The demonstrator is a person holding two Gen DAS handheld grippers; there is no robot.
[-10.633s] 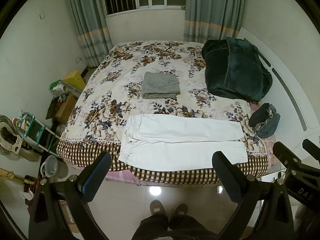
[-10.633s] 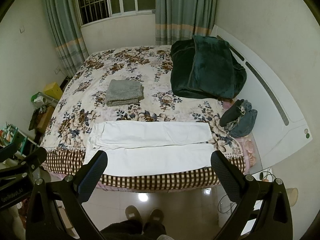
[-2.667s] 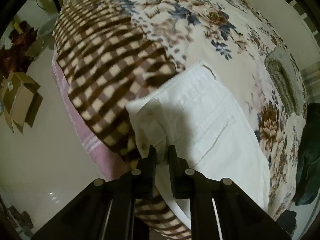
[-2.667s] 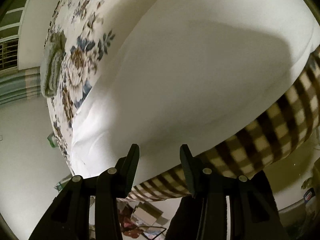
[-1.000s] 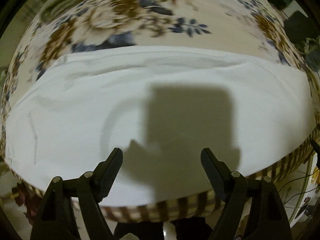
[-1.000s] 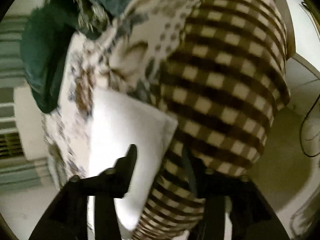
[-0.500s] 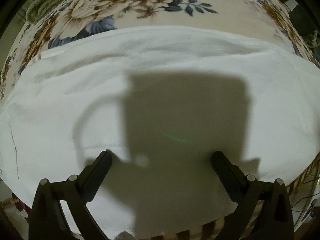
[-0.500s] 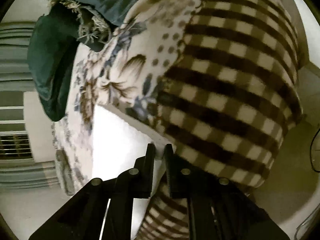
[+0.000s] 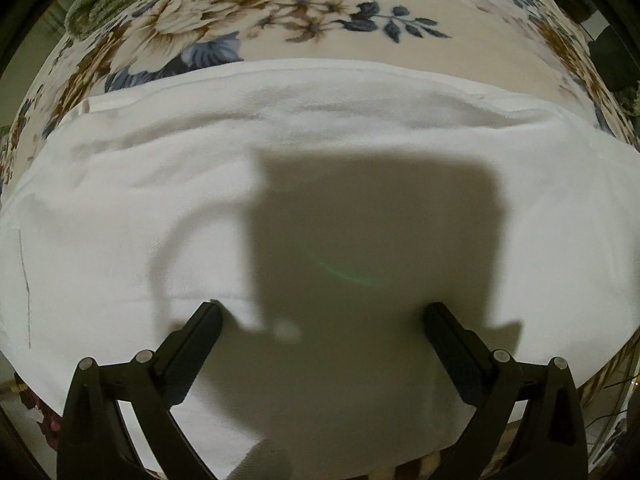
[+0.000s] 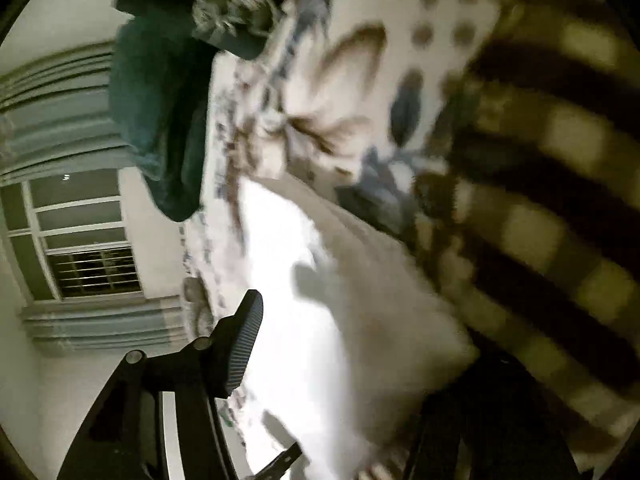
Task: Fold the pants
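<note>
White pants [image 9: 320, 208] beneath wide-spread left fingers [image 9: 192, 344]; right fingers [image 10: 240, 344] parted (blurred) at their edge.

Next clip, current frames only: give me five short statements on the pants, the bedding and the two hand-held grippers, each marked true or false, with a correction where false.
1. The left hand-held gripper is open above the white pants. True.
2. The pants are black. False: they are white.
3. The blanket beyond the pants has a floral print. True.
4. The right hand-held gripper is clamped shut on the pants. False: its jaws stand apart, though the far finger is blurred.
5. A dark green garment lies on the bed in the right wrist view. True.
</note>
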